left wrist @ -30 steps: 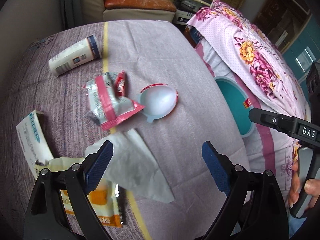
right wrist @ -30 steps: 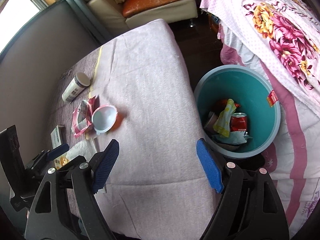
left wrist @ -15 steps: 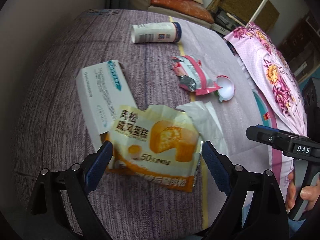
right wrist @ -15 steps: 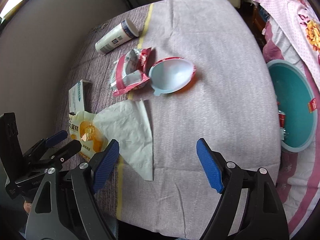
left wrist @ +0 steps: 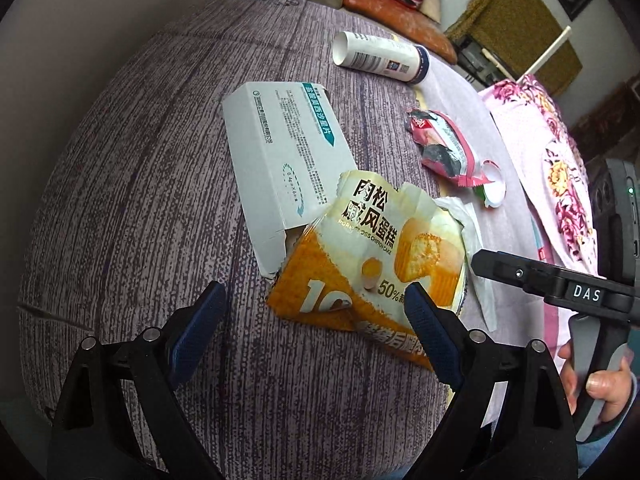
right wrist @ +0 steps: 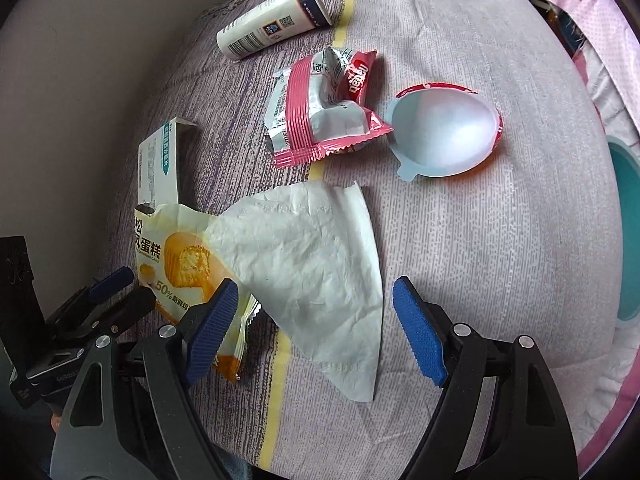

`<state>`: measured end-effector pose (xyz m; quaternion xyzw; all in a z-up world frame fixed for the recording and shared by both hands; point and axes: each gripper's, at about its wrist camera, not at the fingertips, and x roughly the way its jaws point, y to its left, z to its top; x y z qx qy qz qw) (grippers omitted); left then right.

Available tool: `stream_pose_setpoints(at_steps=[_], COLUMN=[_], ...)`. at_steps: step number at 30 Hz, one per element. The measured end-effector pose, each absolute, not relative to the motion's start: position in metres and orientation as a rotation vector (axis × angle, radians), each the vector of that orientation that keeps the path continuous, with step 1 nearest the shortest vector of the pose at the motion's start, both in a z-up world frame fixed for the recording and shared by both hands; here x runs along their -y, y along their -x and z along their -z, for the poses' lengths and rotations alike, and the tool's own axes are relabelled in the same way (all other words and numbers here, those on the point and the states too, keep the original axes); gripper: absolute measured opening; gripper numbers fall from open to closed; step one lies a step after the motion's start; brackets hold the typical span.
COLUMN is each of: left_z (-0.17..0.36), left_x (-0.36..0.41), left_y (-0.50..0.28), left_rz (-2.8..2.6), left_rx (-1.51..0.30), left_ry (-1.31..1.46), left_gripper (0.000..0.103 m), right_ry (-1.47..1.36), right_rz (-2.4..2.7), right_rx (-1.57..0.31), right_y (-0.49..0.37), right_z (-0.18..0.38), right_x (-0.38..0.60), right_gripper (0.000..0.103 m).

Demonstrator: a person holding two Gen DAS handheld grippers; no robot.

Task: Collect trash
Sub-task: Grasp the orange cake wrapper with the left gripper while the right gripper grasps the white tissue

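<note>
Trash lies scattered on a purple-striped tabletop (left wrist: 132, 216). My left gripper (left wrist: 316, 332) is open just above the near edge of an orange cake wrapper (left wrist: 372, 260), which lies partly over a white medicine box (left wrist: 280, 148). My right gripper (right wrist: 316, 332) is open over a crumpled white tissue (right wrist: 312, 264). Farther off lie a pink foil wrapper (right wrist: 320, 108), a white plastic cup lid (right wrist: 448, 132) and a tipped white bottle (right wrist: 272, 28). The left gripper (right wrist: 108, 292) shows at the right wrist view's left edge.
A teal trash bin (right wrist: 628, 236) stands off the table's right side, beside a bed with a pink floral cover (left wrist: 560, 160). A sofa with orange cushions (left wrist: 396, 0) is beyond the far end. A person's hand (left wrist: 600, 384) holds the right gripper handle.
Both grippers have swung left and lower, away from the bin and over the trash. The left now hangs over the cake wrapper and box, the right over the tissue. Both stay open.
</note>
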<state>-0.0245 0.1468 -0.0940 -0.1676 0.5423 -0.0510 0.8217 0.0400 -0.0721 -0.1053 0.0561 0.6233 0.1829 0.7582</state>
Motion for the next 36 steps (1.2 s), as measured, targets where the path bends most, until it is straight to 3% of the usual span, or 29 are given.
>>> stream_pose_setpoints(at_steps=[6, 8, 11, 12, 14, 25, 27, 31, 33, 34, 36], left_z=[0.099, 0.099, 0.099, 0.099, 0.099, 0.096, 0.096, 0.093, 0.092, 0.091, 0.089], left_x=[-0.146, -0.143, -0.14, -0.139, -0.137, -0.098, -0.092, -0.076, -0.068, -0.063, -0.054], left_y=[0.025, 0.024, 0.024, 0.024, 0.023, 0.021, 0.018, 0.011, 0.006, 0.005, 0.003], left_rz=[0.119, 0.121, 0.121, 0.124, 0.132, 0.223, 0.223, 0.232, 0.249, 0.262, 0.286], left_rx=[-1.167, -1.169, -1.172, -1.175, -1.182, -1.185, -1.182, -1.178, -1.176, -1.173, -1.173], left_ry=[0.362, 0.358, 0.349, 0.349, 0.352, 0.329, 0.322, 0.271, 0.245, 0.23, 0.208], left_gripper=[0.093, 0.094, 0.095, 0.095, 0.095, 0.093, 0.087, 0.058, 0.053, 0.04, 0.034], right_ry=[-0.09, -0.069, -0.066, -0.069, -0.086, -0.175, -0.197, -0.231, -0.252, -0.26, -0.276], right_rz=[-0.406, -0.407, -0.415, -0.418, -0.423, -0.447, -0.445, -0.423, -0.409, -0.403, -0.389], right_rx=[-1.364, -1.355, -1.347, -1.349, -1.357, -1.325, -1.317, -1.294, -1.284, -1.281, -1.276], right_y=[-0.043, -0.042, -0.04, -0.04, -0.041, -0.022, -0.02, -0.017, -0.016, -0.016, -0.015], right_z=[0.114, 0.114, 0.114, 0.114, 0.116, 0.106, 0.105, 0.099, 0.098, 0.098, 0.097], right_x=[0.056, 0.051, 0.047, 0.047, 0.053, 0.089, 0.098, 0.118, 0.129, 0.133, 0.143], right_gripper=[0.075, 0.07, 0.047, 0.031, 0.018, 0.011, 0.011, 0.011, 0.011, 0.011, 0.011])
